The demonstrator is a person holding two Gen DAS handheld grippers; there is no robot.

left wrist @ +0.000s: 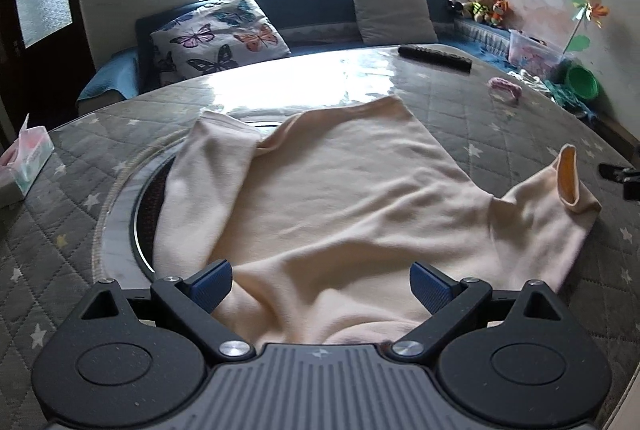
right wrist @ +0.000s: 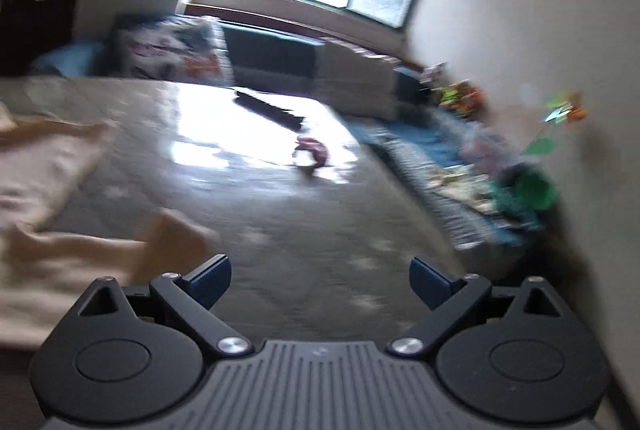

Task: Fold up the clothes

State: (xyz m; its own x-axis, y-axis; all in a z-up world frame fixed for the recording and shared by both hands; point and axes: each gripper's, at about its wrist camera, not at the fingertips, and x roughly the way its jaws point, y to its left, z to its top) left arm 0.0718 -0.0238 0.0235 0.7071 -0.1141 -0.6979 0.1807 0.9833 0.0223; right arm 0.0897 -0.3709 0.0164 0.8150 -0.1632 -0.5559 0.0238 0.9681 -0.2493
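Note:
A cream long-sleeved top (left wrist: 344,197) lies spread on the quilted grey table (left wrist: 500,117), one sleeve folded over on its left side, the other sleeve (left wrist: 556,213) stretched out to the right with its cuff turned up. My left gripper (left wrist: 322,284) hovers open over the near edge of the top, with cloth below the gap between its blue pads. In the blurred right wrist view the same top (right wrist: 48,181) lies at the left and my right gripper (right wrist: 322,280) is open over bare table, just right of the sleeve end (right wrist: 176,234).
A black remote (left wrist: 436,57) and a small pink item (left wrist: 505,89) lie on the far part of the table. A tissue box (left wrist: 24,161) sits at the left edge. Behind runs a bench with cushions (left wrist: 218,33); toys and a green bowl (left wrist: 582,81) are at the right.

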